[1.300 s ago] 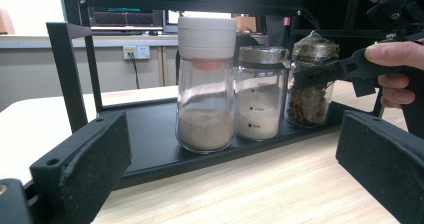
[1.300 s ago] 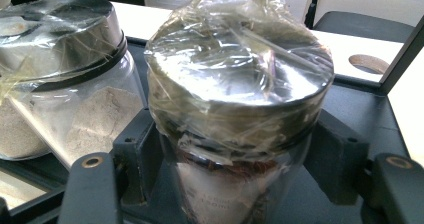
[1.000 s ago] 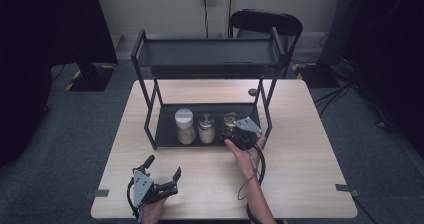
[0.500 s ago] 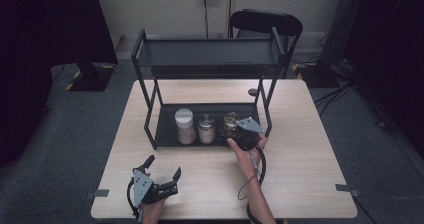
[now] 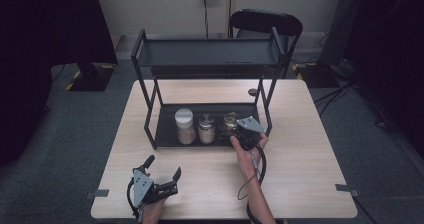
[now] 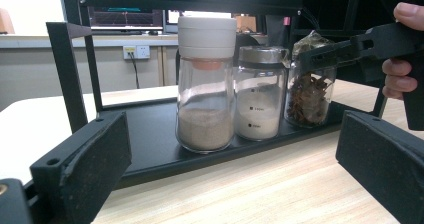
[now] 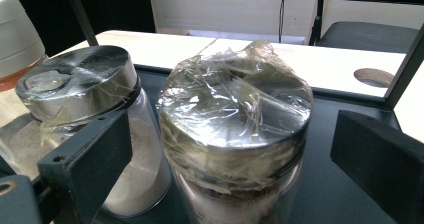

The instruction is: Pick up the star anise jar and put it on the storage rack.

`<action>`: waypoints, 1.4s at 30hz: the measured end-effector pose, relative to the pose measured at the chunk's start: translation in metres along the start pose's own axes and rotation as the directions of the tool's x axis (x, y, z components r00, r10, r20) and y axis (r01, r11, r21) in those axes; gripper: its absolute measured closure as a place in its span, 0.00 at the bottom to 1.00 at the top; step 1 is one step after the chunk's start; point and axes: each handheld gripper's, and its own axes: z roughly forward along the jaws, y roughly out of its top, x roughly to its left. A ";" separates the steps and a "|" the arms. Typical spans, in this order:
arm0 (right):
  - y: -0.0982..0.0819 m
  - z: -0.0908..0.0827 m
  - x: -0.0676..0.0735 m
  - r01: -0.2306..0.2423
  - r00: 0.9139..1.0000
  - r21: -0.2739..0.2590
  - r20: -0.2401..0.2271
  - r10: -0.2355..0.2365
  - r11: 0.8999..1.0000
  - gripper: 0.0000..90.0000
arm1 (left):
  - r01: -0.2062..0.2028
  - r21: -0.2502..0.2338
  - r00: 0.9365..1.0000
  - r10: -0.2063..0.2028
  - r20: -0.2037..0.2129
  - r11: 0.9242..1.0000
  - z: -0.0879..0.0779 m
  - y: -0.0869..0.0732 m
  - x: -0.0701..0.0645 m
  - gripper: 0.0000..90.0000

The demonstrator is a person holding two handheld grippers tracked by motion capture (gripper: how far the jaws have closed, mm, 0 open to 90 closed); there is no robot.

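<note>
**Right gripper let go around the foil-wrapped jar on the rack's lower tray**

Three jars stand in a row on the lower tray (image 5: 167, 134) of a black two-tier rack (image 5: 210, 51) on the wooden table (image 5: 300, 149).

Leftmost: white-capped jar (image 6: 206, 84), tan powder in the bottom third. Middle: steel-lidded jar (image 6: 260, 99) of white powder, faint printed graduation marks on the glass, too small to read. Rightmost: jar of brown spice pieces (image 7: 235, 134), its metal lid covered in crinkled clear wrap. No brand or label legible on any of them.

Right gripper (image 5: 243, 132) sits at the tray's right end. Jaws have just been opening; they now stand wide, one either side of the brown spice jar, pads clear of the glass. Jar stands upright on the tray, just beside the middle jar.

Left gripper (image 5: 162, 176) rests low near the table's front edge, well apart from the rack, jaws spread with nothing between them, pointed at the jars.

A wall socket (image 6: 136, 51) shows behind the table.
</note>
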 end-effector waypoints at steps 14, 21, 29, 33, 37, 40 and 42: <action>0.000 -0.004 0.006 0.007 1.000 -0.044 0.001 -0.007 0.999 0.02 | 0.000 0.001 1.000 0.000 0.001 1.000 0.000 0.000 0.000 0.00; 0.001 -0.007 0.005 0.008 1.000 -0.059 0.000 -0.008 0.998 0.02 | 0.001 0.002 1.000 -0.001 0.001 1.000 0.000 0.000 0.000 0.01; 0.001 -0.011 0.006 0.009 1.000 -0.063 0.003 -0.009 0.998 0.00 | 0.001 0.002 1.000 -0.001 0.001 1.000 0.000 0.000 0.000 0.01; 0.000 -0.012 0.007 0.010 1.000 -0.067 0.006 -0.010 0.998 0.00 | 0.000 0.003 1.000 0.000 0.001 1.000 0.000 0.000 0.000 0.01; -0.001 -0.014 0.007 -0.004 1.000 -0.080 0.007 0.005 0.997 0.00 | 0.000 0.003 1.000 0.000 0.001 1.000 0.000 0.000 0.000 0.01; -0.001 -0.015 0.008 -0.004 1.000 -0.086 0.005 0.005 0.996 0.00 | 0.000 0.002 1.000 0.000 0.001 1.000 0.000 0.000 0.000 0.01; -0.001 -0.015 0.008 -0.004 1.000 -0.089 0.003 0.004 0.996 0.00 | -0.001 0.002 1.000 0.001 0.000 1.000 0.000 0.000 0.000 0.01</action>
